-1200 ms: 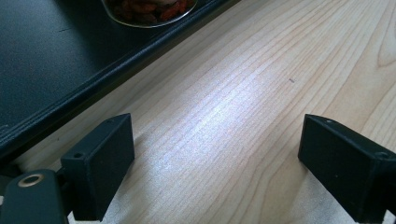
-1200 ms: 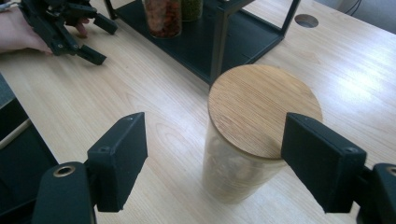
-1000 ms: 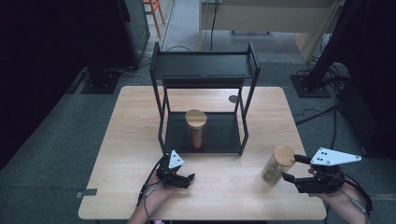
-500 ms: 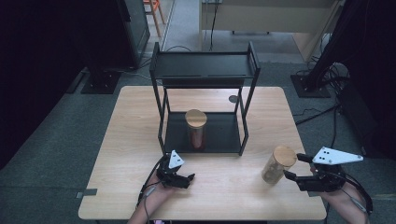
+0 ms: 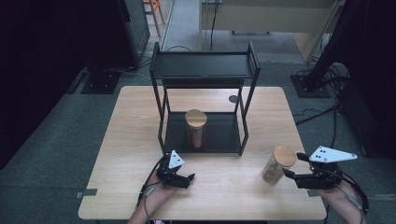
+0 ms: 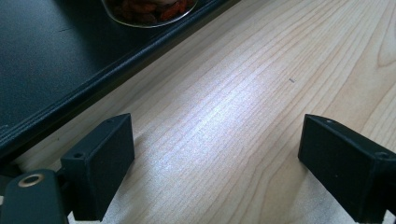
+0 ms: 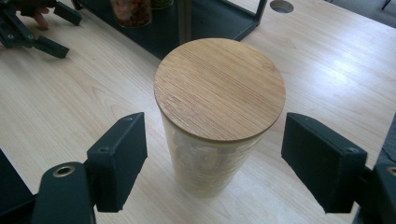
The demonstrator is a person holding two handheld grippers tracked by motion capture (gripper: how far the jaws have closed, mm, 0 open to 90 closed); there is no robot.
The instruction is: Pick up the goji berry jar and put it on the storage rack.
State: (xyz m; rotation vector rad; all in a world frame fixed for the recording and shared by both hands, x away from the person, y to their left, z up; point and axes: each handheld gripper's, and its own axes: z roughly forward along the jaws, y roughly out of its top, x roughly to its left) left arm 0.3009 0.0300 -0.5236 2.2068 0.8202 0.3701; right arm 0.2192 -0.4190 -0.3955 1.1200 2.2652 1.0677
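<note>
The counter (image 5: pixel 140 121) carries a black shelf rack (image 5: pixel 204 70) at its 12 o'clock side, with one jar (image 5: pixel 196 128) on the lower tray. The second jar (image 5: pixel 277 164), with a bamboo lid (image 7: pixel 219 86), stands upright on the counter at about 4 o'clock. The right tool (image 5: pixel 293 176) is just beside it, jaws spread wide; in the right gripper view the jar lies straight ahead, at 12 o'clock, between both jaws and not touched. Its long axis is vertical, so I judge a side grasp fits. The left tool (image 5: pixel 187 179) rests near 6 o'clock, spread and empty, much farther from this jar.
</note>
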